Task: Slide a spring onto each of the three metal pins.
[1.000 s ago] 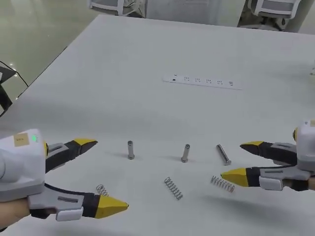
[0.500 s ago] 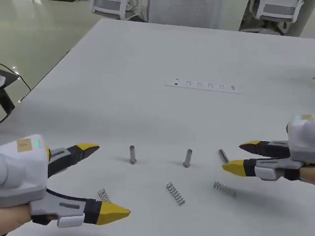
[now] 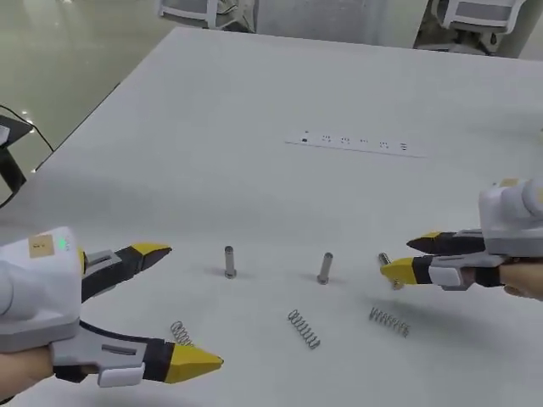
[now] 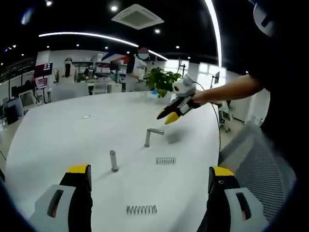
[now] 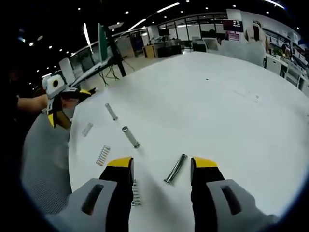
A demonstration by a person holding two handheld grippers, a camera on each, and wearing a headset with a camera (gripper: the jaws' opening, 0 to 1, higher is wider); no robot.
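On the white tabletop (image 3: 254, 102), three metal pins sit in a loose row. The left pin (image 3: 230, 261) and the middle pin (image 3: 325, 267) stand upright, while the third pin (image 5: 175, 168) lies on its side at the right end. Three springs lie nearer the person, none yet on a pin: the left spring (image 3: 179, 331), the middle spring (image 3: 303, 328) and the right spring (image 3: 389, 320).

The right hand-held gripper (image 3: 407, 257) is spread and grasps nothing. Its own view shows the third pin lying on the tabletop between the two yellow tips, untouched as far as I can tell. The left hand-held gripper (image 3: 176, 307) is also spread wide and empty, hovering just beside the left spring.

The step in hand looks like picking up the fallen pin. The next move likely calls for lowering the right jaws around the pin's shaft and closing gently, since a round pin may roll away. After that, a spring needs fetching and lining up with the pin's end.
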